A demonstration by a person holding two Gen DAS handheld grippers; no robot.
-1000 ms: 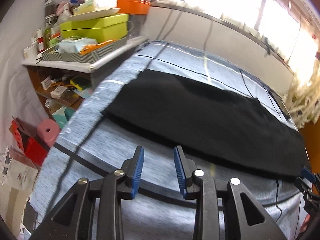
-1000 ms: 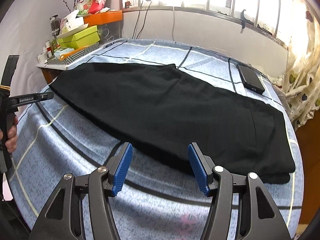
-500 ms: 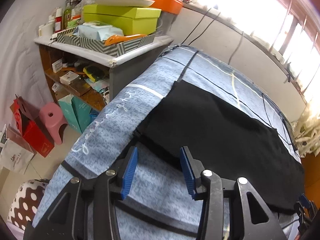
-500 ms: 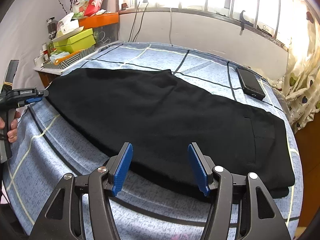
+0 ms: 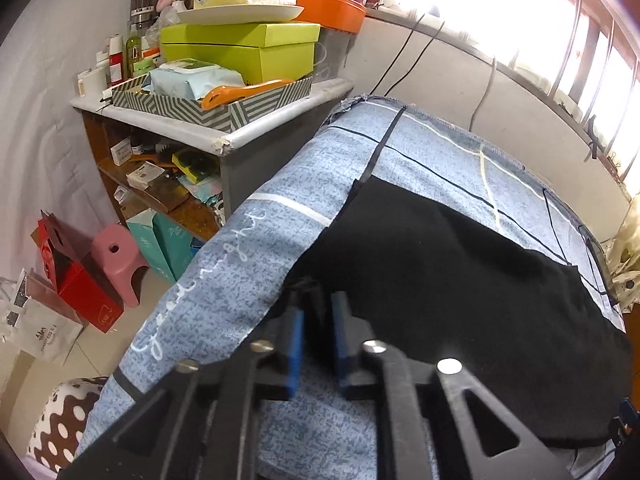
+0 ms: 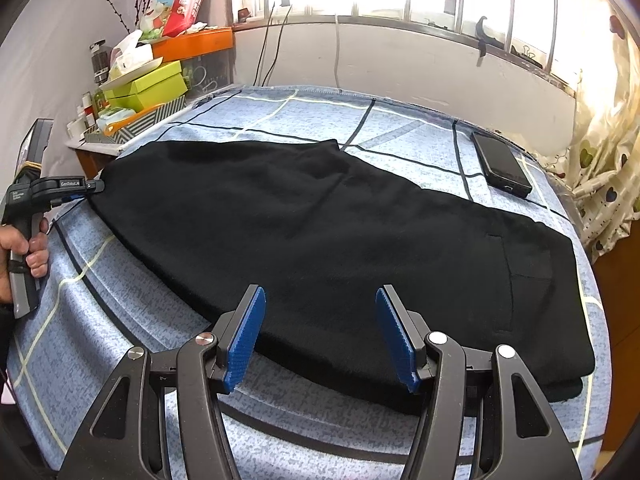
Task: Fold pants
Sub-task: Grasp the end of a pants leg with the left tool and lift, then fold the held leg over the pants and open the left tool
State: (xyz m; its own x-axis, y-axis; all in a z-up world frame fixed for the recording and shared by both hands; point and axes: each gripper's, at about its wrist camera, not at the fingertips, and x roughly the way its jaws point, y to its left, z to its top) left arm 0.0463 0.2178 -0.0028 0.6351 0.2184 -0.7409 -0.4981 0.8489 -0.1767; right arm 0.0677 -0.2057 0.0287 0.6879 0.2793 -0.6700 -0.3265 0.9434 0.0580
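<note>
Black pants (image 6: 320,232) lie flat across a blue checked bed, folded lengthwise, waist with a pocket at the right, leg ends at the left. My left gripper (image 5: 316,320) is shut on the near corner of the leg hem of the pants (image 5: 460,300); in the right wrist view it (image 6: 90,190) pinches the same corner at the bed's left edge. My right gripper (image 6: 320,336) is open and empty, hovering over the pants' near long edge, closer to the waist.
A black phone (image 6: 500,164) lies on the bed at the far right. A cluttered shelf unit (image 5: 224,136) with green boxes stands against the bed's left end. A pink stool (image 5: 116,256) and red bag stand on the floor. Curtains (image 6: 600,152) hang right.
My left gripper has moved forward to the leg hem corner and shut on it. My right gripper has stayed open and edged slightly forward over the pants' near edge.
</note>
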